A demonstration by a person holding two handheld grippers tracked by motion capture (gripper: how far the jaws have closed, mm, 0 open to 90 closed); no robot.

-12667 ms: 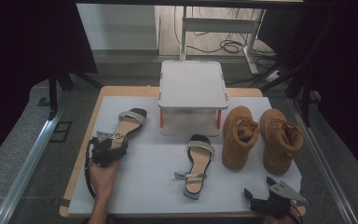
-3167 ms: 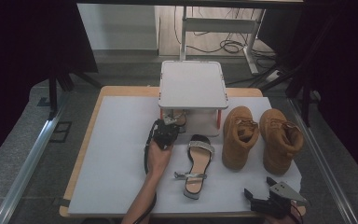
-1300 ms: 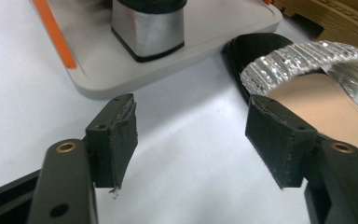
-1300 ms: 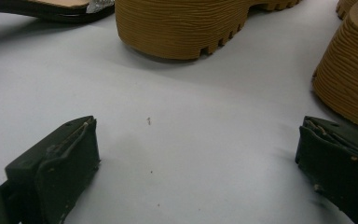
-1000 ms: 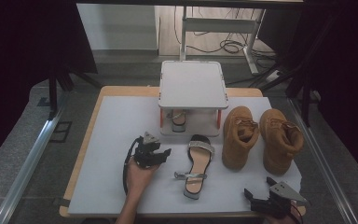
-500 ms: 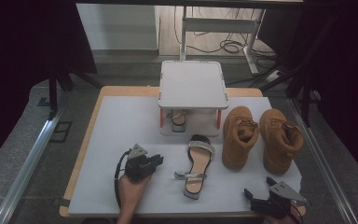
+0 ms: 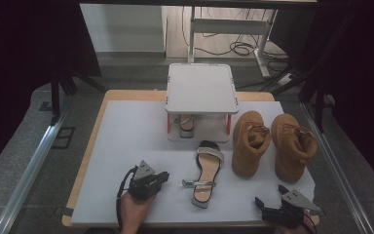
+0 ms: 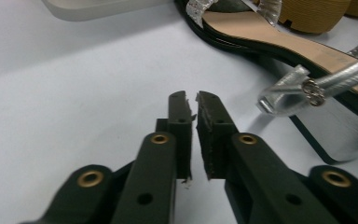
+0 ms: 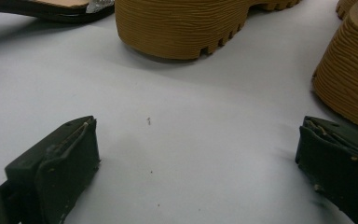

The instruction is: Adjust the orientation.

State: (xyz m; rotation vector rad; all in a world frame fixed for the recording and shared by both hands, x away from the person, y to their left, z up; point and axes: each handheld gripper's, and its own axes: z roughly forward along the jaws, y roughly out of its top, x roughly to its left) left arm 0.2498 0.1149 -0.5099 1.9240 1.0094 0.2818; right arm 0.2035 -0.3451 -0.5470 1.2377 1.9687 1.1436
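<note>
Resting near the sandal point(image 7: 205, 173), left hand-held gripper point(image 7: 161, 177) (jaws together).

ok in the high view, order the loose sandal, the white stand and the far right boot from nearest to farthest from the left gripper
From the left gripper, at the near left of the table:
1. Loose sandal, just to its right on the sheet.
2. White stand, farther back at the middle, with the other sandal under it.
3. Far right boot, across the table beyond the other boot.
</note>
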